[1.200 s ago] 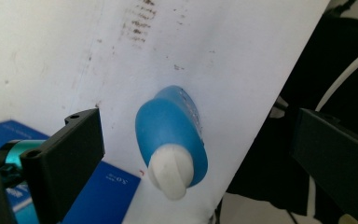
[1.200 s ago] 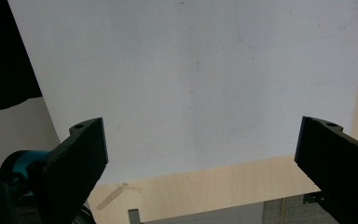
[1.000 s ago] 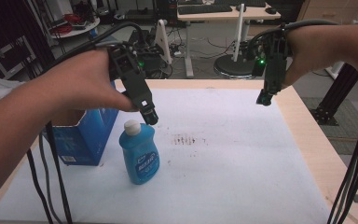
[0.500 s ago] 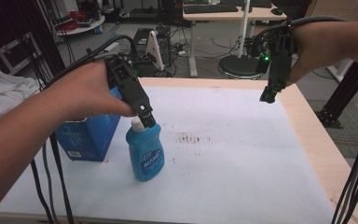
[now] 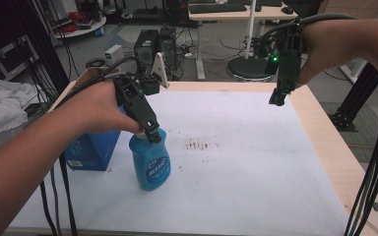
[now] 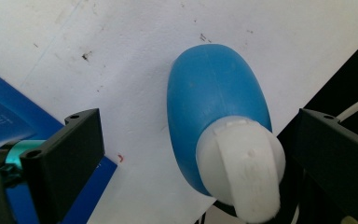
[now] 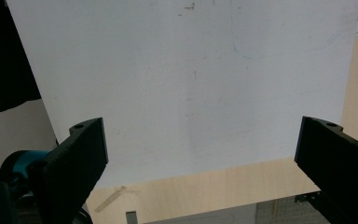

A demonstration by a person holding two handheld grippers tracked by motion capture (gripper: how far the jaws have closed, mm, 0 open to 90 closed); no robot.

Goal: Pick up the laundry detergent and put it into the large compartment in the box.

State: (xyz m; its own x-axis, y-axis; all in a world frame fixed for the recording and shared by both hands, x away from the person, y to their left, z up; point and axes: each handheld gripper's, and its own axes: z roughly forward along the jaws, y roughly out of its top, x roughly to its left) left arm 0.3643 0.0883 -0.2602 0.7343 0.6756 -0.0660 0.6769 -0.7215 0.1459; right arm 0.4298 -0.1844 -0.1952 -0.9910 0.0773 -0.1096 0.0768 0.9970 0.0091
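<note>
counter [image 5: 256,162]: white sheet, stained near centre. blue box [image 5: 91,150] stands at 9 o'clock, touching or just beside the bottle. blue bottle [image 5: 150,162] stands upright at 8 o'clock of the sheet, white cap [image 6: 240,163] on. left gripper [image 5: 152,133]: lowered over the cap, jaws spread, the cap lying against one jaw, nothing clamped. right gripper [image 5: 277,98]: hovers at 1 o'clock, jaws apart, empty. judgement: approach made; grasp and any lift remain.
</note>
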